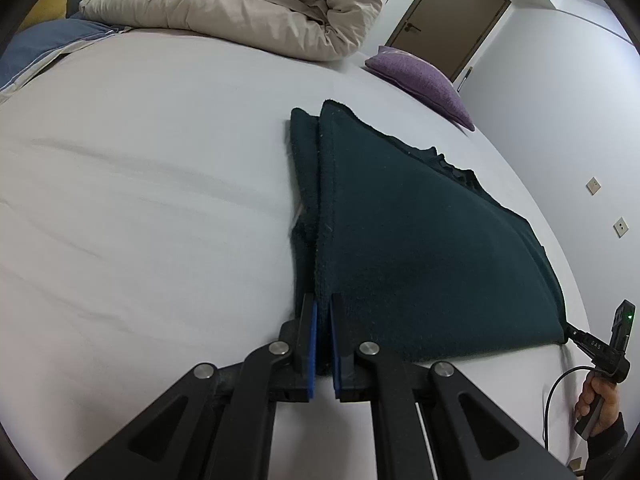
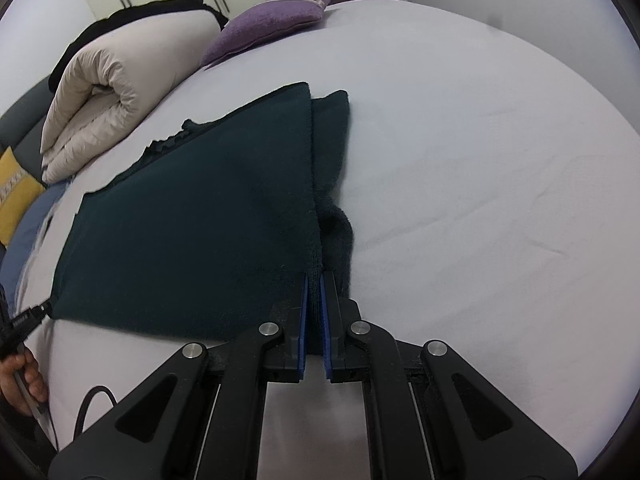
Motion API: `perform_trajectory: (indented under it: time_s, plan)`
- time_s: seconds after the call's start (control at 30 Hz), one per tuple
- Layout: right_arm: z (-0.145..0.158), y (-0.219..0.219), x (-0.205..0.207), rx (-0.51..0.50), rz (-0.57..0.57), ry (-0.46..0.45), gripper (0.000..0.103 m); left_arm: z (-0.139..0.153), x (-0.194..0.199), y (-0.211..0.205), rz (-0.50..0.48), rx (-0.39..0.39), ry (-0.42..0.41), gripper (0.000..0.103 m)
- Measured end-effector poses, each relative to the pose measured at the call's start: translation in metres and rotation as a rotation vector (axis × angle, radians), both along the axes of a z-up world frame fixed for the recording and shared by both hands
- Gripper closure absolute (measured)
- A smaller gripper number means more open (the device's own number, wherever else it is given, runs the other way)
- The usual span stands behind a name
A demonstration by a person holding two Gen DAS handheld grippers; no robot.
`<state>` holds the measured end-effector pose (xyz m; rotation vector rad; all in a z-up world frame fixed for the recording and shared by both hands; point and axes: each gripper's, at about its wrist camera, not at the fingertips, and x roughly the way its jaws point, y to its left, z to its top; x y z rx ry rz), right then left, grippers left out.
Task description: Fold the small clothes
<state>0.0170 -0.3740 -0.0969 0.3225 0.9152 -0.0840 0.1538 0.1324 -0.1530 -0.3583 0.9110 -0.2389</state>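
A: Where's the dark green garment (image 1: 420, 240)?
B: On the bed (image 1: 140, 200), ahead of both tools. The left gripper (image 1: 323, 308) pinches its left corner, the right gripper (image 2: 314, 276) its right.
A: Folded?
B: Seems doubled over.

Dark green garment (image 2: 200, 220) in right gripper (image 2: 314, 284) jaws

Both tools (image 1: 323, 308) (image 2: 314, 280) clamped, angled downward

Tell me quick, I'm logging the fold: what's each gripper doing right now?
Left gripper: closed on the near left corner of the dark green garment.
Right gripper: closed on its near right corner.
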Motion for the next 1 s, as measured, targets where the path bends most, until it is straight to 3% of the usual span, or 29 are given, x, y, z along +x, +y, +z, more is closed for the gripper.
perform_trajectory:
  time_s: [1.0]
  plan:
    - [-0.006, 0.003, -0.012, 0.014, -0.003, 0.023, 0.098, 0.0, 0.002, 0.004, 0.006, -0.019, 0.009, 0.092]
